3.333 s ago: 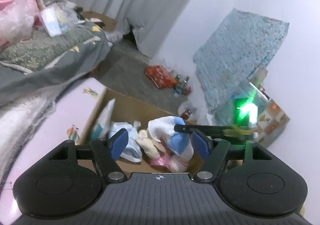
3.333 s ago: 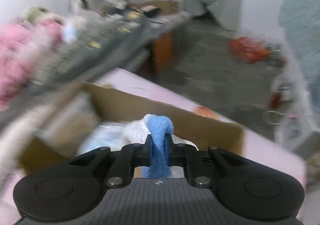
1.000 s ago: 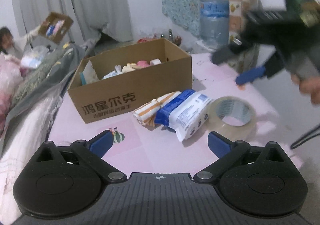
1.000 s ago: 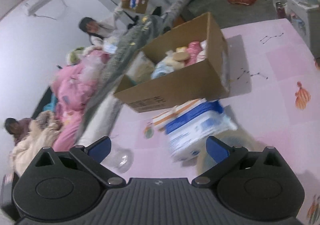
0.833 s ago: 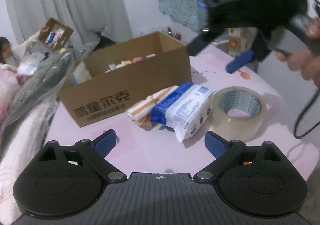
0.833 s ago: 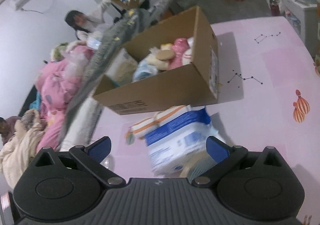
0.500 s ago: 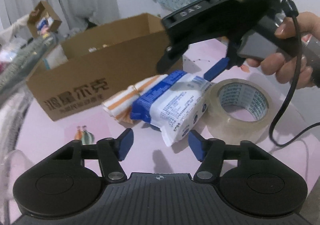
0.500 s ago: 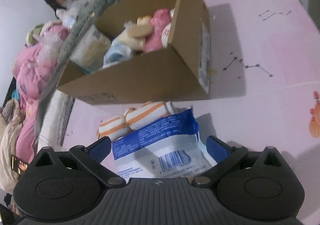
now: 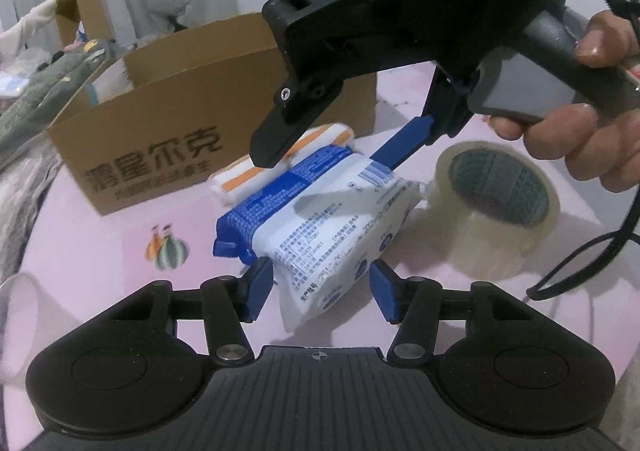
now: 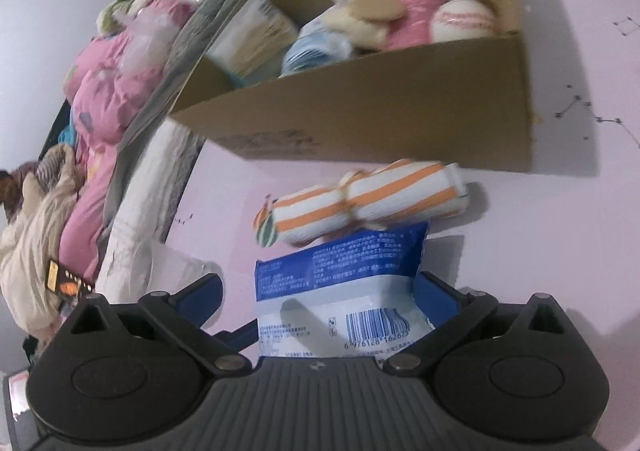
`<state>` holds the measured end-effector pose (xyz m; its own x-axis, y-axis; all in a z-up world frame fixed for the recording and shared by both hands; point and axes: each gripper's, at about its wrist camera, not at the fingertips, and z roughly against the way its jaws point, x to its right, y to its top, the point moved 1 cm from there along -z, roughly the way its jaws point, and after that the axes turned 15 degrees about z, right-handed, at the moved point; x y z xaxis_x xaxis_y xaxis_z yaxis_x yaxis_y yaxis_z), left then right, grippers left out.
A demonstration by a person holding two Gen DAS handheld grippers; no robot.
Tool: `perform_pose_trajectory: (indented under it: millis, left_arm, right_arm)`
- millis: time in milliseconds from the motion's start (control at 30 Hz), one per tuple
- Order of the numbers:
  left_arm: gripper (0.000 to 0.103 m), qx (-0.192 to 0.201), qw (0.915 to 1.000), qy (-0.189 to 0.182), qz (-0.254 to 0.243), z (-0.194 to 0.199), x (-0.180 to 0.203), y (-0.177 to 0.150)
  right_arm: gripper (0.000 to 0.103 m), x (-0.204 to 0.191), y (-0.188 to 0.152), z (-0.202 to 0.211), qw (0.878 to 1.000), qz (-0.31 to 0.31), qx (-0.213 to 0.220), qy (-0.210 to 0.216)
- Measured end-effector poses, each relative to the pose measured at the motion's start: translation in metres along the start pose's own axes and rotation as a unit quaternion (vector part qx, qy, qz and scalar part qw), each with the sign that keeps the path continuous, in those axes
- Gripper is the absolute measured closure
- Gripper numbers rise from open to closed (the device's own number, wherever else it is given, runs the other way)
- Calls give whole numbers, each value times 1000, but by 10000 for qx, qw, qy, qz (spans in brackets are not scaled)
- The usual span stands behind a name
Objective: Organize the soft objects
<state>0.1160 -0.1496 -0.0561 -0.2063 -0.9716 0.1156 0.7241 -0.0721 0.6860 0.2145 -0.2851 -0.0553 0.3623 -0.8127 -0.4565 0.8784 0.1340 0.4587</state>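
A blue and white soft tissue pack lies on the pink table, also in the right wrist view. My left gripper is open, its fingers on either side of the pack's near end. My right gripper is open over the pack's far end, one blue finger on each side; it shows from the side in the left wrist view. An orange-striped rolled towel lies against the pack, next to the cardboard box that holds several soft toys.
A roll of clear tape stands right of the pack. A clear cup rim shows at the left edge. A bed with pink bedding and people lie beyond the table's left side.
Both grippers have moved in and down onto the tissue pack. My left jaws have narrowed around its near end. The right gripper now straddles the far end.
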Motion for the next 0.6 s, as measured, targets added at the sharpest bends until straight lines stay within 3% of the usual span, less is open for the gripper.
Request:
perform_pose_trajectory:
  millis: [333,600]
  left_arm:
    - [39,-311,9995,-79,-5,38,-17,-29]
    - [35,-214,9992,-322,-129,57,-23,-47]
  right_arm:
    - [15,-33,-33,-3,9978,-249,-48,608]
    - [16,-48,-79,20,9957,-697,369,488]
